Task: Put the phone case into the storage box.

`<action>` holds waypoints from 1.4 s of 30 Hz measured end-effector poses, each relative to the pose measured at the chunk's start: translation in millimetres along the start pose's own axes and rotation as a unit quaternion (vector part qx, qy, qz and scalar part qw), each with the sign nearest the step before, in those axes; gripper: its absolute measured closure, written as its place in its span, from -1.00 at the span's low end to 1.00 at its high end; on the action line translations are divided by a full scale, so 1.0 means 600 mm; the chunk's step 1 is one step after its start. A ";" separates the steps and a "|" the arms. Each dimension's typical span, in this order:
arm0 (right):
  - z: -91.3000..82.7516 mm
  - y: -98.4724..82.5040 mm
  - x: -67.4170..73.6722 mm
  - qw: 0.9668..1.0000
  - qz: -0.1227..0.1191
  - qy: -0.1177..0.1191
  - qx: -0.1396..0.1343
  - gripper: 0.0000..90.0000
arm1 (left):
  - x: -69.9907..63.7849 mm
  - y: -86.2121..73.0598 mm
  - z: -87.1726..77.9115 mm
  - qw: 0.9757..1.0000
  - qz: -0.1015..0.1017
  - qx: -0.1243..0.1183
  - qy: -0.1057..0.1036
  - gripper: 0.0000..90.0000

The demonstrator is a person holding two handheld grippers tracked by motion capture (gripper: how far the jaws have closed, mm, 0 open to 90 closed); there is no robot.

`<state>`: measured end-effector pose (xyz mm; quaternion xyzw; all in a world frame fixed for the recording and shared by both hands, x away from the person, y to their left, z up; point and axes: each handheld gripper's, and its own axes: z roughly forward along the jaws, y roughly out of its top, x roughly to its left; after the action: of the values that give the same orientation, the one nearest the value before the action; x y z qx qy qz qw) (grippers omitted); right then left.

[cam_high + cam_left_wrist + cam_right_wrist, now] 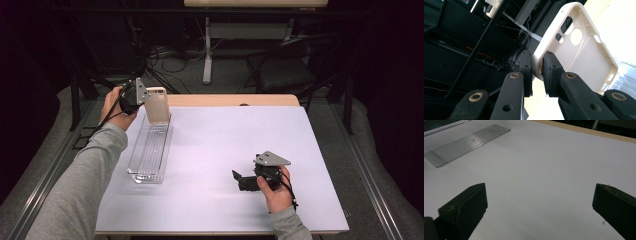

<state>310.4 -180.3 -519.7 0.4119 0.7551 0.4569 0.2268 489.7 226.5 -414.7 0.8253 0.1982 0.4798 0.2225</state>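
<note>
A cream phone case [157, 105] [584, 50] hangs upright over the far end of a clear ribbed plastic tray [150, 152]. My left gripper [141, 98] [537, 68] is shut on the case's rim, with one pad on each side of the edge. The case's hollow inside with its camera cut-outs faces the left gripper view. My right gripper [239, 180] [539, 202] rests low on the white table at the front right. Its jaws stand wide apart with nothing between them.
The clear tray [466, 142] lies lengthwise along the left part of the white table top [225, 145]. A wooden strip [235, 100] edges the far side. Beyond it are a dark chair [285, 70], cables and a table leg.
</note>
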 end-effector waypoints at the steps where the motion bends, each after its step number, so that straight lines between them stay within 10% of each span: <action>1: 0.000 0.000 0.000 1.000 0.001 0.000 0.000 -1.00 | -0.002 -0.002 0.002 1.000 -0.003 0.000 -0.001 0.77; 42: 0.005 -0.004 0.003 1.000 -0.004 0.004 0.010 -1.00 | -0.038 -0.022 0.026 1.000 0.024 -0.003 0.008 0.77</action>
<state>310.8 -177.9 -523.1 0.4096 0.7621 0.4499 0.2215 491.6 222.2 -444.8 0.8255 0.1789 0.4917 0.2115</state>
